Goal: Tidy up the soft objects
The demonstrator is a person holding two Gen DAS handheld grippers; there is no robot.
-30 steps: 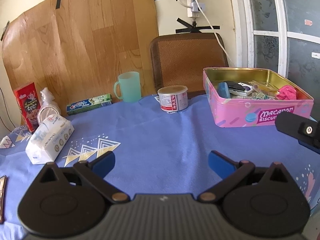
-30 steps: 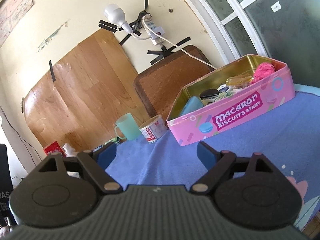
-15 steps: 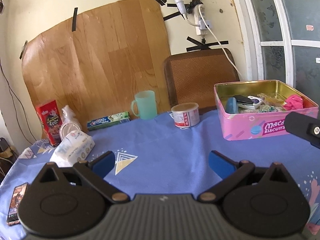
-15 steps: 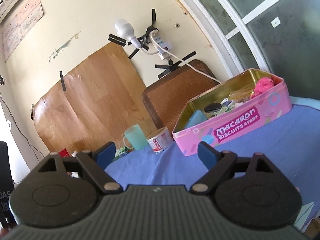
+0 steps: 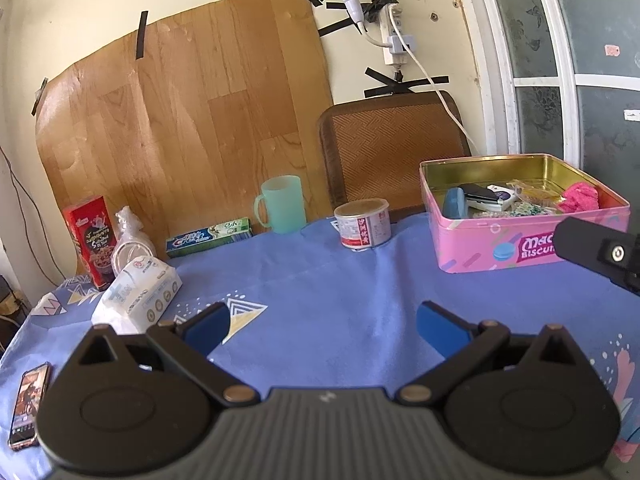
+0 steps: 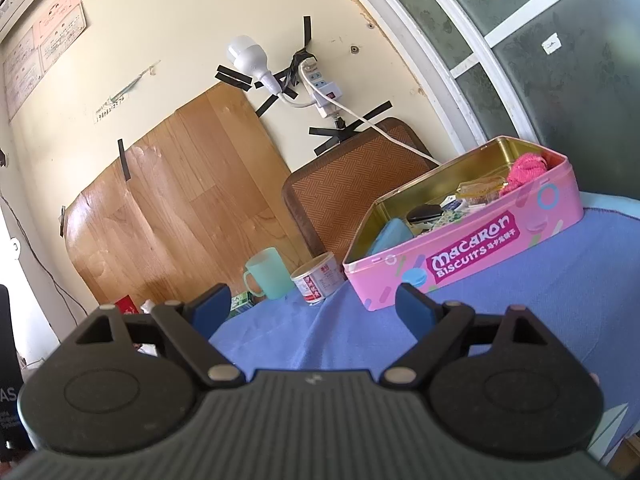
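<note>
A white tissue pack (image 5: 138, 294) is lying on the blue tablecloth (image 5: 340, 292) at about nine o'clock in the left wrist view, well apart from the pink biscuit tin (image 5: 516, 236) sitting at three o'clock. Inside the tin, a pink fluffy cloth (image 5: 582, 197) is resting in the far right corner. The left gripper (image 5: 322, 326) is hovering over bare cloth with its fingers spread wide, gripping nothing. The right gripper (image 6: 312, 306) is likewise gaping empty, pointing toward the tin (image 6: 472, 256).
</note>
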